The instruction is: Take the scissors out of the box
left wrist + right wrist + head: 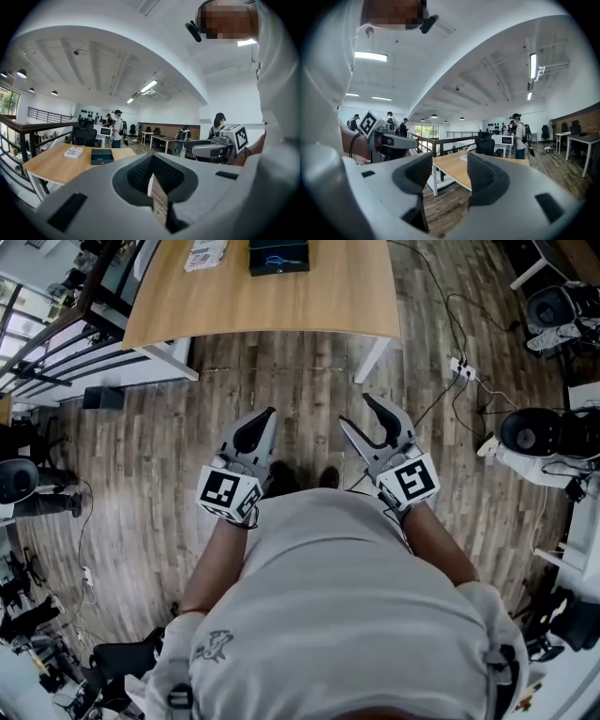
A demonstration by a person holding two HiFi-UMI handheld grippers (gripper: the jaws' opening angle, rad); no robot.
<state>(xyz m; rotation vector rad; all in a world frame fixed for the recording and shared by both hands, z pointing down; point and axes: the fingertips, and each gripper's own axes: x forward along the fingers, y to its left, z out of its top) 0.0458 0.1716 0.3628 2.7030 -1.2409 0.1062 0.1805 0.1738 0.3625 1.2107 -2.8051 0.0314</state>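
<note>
Two hand-held grippers are pictured above a wooden floor, well short of the table on which the dark box stands. The left gripper is shown with its jaws drawn together on nothing. The right gripper is shown with its jaws spread wide, and only floor and table are seen between them. The scissors, made out by a blue handle, are seen lying inside the open box, with a white printed booklet near it on the tabletop.

The approach is judged to be the step in hand, as nothing has been reached yet. For the next move, the gap to the table would have to be closed and the open right gripper brought down into the box over the scissors, with the box perhaps steadied by the left.

No brand or label can be read. The booklet's print is too small, and only black-and-white square markers are carried on the grippers' cubes.
</note>
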